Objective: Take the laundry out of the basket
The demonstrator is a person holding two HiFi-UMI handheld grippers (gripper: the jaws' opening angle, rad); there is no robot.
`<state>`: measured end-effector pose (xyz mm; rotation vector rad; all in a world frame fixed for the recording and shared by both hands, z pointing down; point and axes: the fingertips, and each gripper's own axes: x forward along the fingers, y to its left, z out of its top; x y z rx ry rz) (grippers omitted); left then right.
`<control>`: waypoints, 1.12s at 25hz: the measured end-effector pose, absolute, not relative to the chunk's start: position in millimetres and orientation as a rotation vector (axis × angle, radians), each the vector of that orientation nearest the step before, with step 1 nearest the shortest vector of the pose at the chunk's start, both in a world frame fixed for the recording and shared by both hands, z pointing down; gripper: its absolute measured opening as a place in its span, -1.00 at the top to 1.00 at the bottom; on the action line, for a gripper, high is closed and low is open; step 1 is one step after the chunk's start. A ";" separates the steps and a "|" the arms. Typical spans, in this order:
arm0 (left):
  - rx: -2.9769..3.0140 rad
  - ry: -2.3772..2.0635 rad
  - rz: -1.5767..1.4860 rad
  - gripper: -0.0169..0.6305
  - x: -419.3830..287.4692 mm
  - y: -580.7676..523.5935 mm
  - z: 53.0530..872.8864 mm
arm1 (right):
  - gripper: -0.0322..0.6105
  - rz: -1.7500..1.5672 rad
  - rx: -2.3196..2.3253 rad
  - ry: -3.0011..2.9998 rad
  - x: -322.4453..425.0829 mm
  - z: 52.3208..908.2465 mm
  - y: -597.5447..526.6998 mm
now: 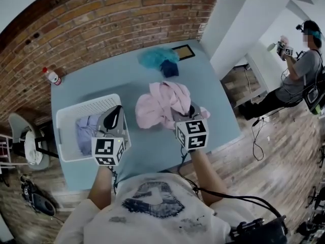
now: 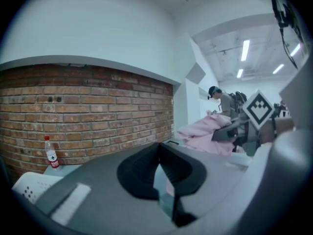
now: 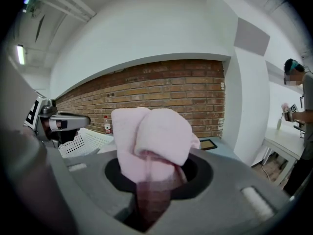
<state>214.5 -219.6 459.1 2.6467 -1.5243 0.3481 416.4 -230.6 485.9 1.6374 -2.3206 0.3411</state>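
A brick wall (image 1: 101, 24) backs a blue-grey table (image 1: 152, 151) on a wooden floor; at the far right a second person (image 1: 299, 80) stands holding a gripper of their own.

A white perforated basket (image 1: 68, 117) sits on the left part of the table, with pale blue-lavender laundry (image 1: 86, 128) lying inside. Just right of it, near the table's middle, a pink garment (image 1: 160, 103) is bunched in a heap, outside the basket.

Both forearms reach forward from the near edge, roughly parallel. The left gripper (image 1: 116, 112) points away and slightly down over the basket's right side, its jaws pressed together with nothing between them. The right gripper (image 1: 187, 114) also tilts slightly down, its tips buried in the near right edge of the pink garment; the right gripper view shows the jaws pinching a fold of that pink cloth, which mounds up above them.

Farther back lie a teal cloth (image 1: 155, 57) and a dark blue cloth (image 1: 170, 68), touching. A dark framed panel (image 1: 184, 51) lies flat just to their right, and a bottle (image 1: 52, 77) stands at the far left corner.
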 end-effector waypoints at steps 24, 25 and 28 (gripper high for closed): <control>2.559 -1.515 0.471 0.97 200.4 -240.7 489.9 | 0.46 0.460 1.544 -2.185 395.9 618.7 -258.5; 2.555 -1.518 0.474 0.97 198.7 -239.7 490.8 | 0.45 0.464 1.542 -2.188 393.6 620.9 -258.6; 2.544 -1.529 0.479 0.97 194.4 -238.3 492.4 | 0.43 0.466 1.540 -2.197 388.3 625.5 -259.2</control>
